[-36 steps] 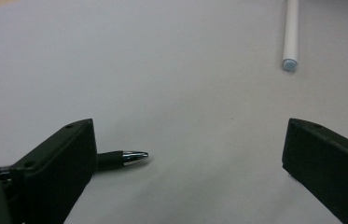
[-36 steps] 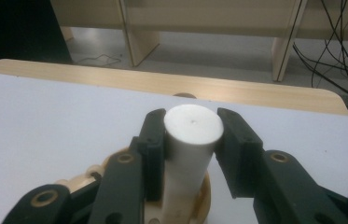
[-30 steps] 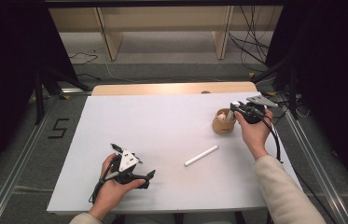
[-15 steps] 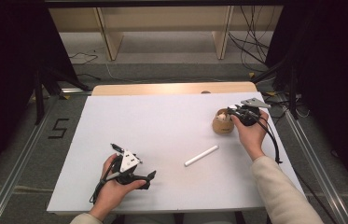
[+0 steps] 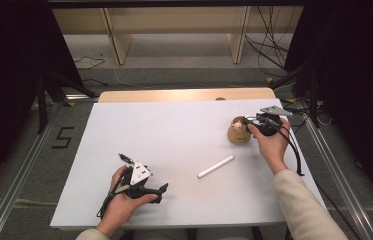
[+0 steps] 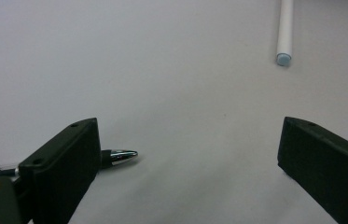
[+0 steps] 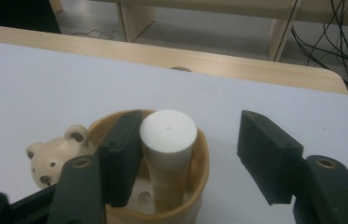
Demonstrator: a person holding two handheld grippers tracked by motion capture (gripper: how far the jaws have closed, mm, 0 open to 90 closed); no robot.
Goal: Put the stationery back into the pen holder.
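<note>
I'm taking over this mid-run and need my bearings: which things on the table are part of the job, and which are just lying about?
Likely in play:
- wooden bear cup, one jaw of the open right gripper inside it
- white cylinder standing in that cup
- white stick lying mid-table
- pen beside the open left gripper

Lying about:
- cables on the floor
- wooden shelf legs

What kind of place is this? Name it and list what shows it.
Probably a lab set up for recording handling demos, not a home or shop. A white table stands between dark curtains on a floor with metal rails, loose cables lie behind it, and a person holds a wired gripper in each hand.
</note>
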